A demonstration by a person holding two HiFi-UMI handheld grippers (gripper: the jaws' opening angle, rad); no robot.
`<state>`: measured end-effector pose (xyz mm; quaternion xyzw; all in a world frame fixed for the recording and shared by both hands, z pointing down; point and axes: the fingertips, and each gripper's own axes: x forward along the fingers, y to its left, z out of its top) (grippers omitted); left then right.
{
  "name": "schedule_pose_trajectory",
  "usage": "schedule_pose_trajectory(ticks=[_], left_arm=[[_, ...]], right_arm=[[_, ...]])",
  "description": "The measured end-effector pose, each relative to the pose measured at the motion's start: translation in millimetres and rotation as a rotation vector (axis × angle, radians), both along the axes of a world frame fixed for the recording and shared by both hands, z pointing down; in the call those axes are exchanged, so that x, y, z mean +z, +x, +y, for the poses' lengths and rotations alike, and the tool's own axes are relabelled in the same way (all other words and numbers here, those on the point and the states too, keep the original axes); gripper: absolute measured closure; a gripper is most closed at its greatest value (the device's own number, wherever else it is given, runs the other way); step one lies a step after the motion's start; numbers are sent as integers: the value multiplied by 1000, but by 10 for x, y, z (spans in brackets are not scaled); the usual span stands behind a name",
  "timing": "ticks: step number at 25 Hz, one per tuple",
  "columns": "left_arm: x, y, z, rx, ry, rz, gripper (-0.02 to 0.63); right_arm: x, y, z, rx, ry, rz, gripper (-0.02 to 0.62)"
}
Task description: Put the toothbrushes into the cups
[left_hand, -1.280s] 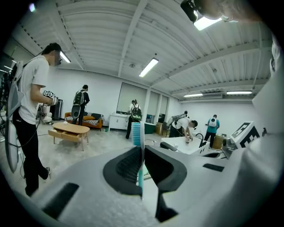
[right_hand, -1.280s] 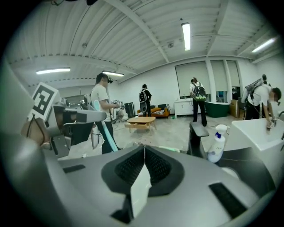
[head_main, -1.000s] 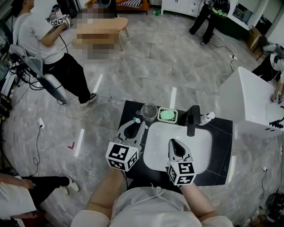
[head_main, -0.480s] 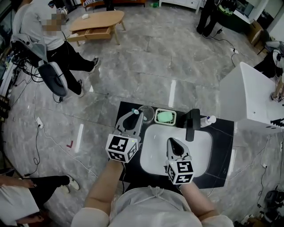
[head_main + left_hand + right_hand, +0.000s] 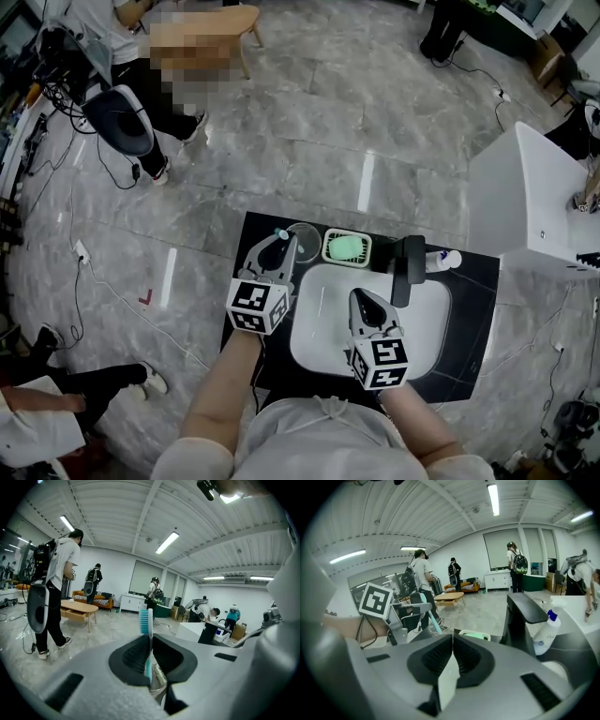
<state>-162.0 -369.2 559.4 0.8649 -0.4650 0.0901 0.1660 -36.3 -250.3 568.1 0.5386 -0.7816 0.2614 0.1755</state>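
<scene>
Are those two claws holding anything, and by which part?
The left gripper has its jaws pinched on a toothbrush at its neck, just below the bristle head. The right gripper has its jaws closed together on nothing.

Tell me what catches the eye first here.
The left tongs clamp a blue-bristled toothbrush, bristles up, at the clear cup, back left on the black counter. The right tongs, shut and empty, hang over the white sink beside the black faucet.
</scene>
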Motion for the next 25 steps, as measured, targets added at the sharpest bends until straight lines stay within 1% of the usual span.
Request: schedule_pose_trajectory(ticks=[7, 15, 20, 21, 23, 25], left_arm=[[251, -15, -25, -7, -72, -20, 571], [350, -114, -243, -60, -132, 29, 569], [394, -137, -252, -70, -154, 45, 568], [405, -132, -245, -71, -157, 46, 551], [437, -119, -221, -71, -160, 43, 444], [451, -117, -201, -70, -157, 33, 398]], right_arm=[[101, 12, -30, -9, -33, -5, 568], [163, -13, -7, -24, -56, -17, 568], [163, 21, 9, -11, -66, -25, 568], [170, 33, 14, -7, -69, -26, 568], [193, 49, 27, -4, -71, -24, 568], [196, 52, 35, -3, -68, -23, 568]])
